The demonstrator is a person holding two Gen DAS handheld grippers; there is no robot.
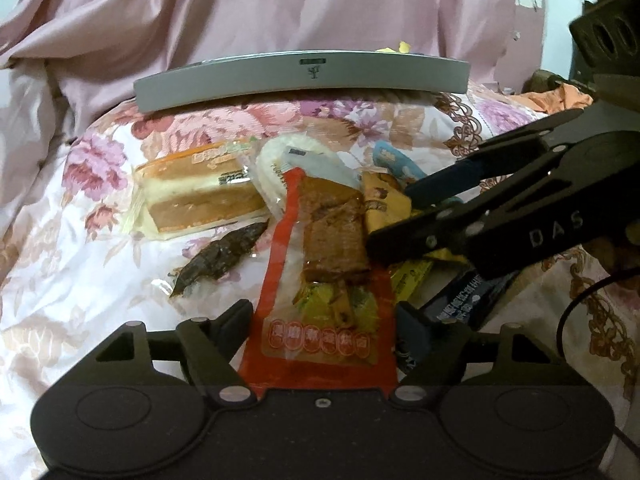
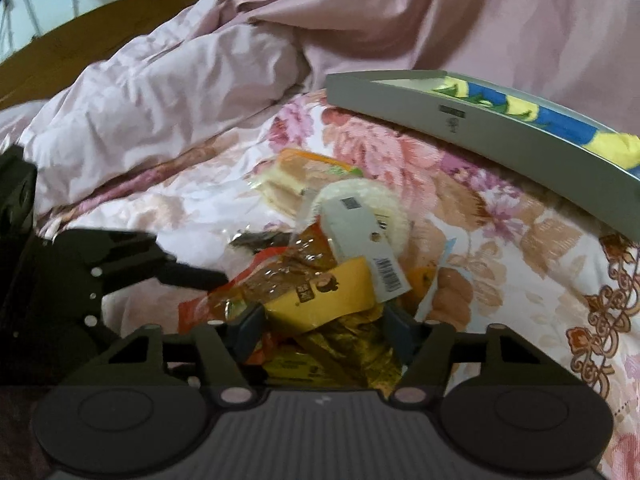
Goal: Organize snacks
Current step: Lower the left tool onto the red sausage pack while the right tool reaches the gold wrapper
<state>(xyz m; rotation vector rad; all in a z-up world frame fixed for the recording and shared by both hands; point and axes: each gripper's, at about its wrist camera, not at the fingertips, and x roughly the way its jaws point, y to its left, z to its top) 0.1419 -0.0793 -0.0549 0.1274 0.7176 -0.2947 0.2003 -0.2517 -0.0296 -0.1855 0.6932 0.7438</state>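
A pile of snack packets lies on a floral bedspread point(image 1: 100, 216). In the left wrist view my left gripper point(image 1: 324, 320) is open, its jaws standing either side of a red packet of brown dried tofu point(image 1: 332, 264). My right gripper point(image 1: 394, 220) reaches in from the right, open over yellow packets point(image 1: 380, 200). In the right wrist view my right gripper point(image 2: 320, 328) is open around a yellow packet point(image 2: 320, 300) and gold wrappers. A wrapped cake slice point(image 1: 200, 192), a white round rice cracker point(image 1: 280, 160) and a dark dried-fish packet point(image 1: 224, 256) lie nearby.
A grey tray point(image 1: 300, 78) stands beyond the pile; in the right wrist view the tray point(image 2: 480, 136) holds a blue and yellow packet point(image 2: 540, 116). A pink quilt point(image 2: 160, 112) is bunched behind. A black packet point(image 1: 468, 300) lies at the right.
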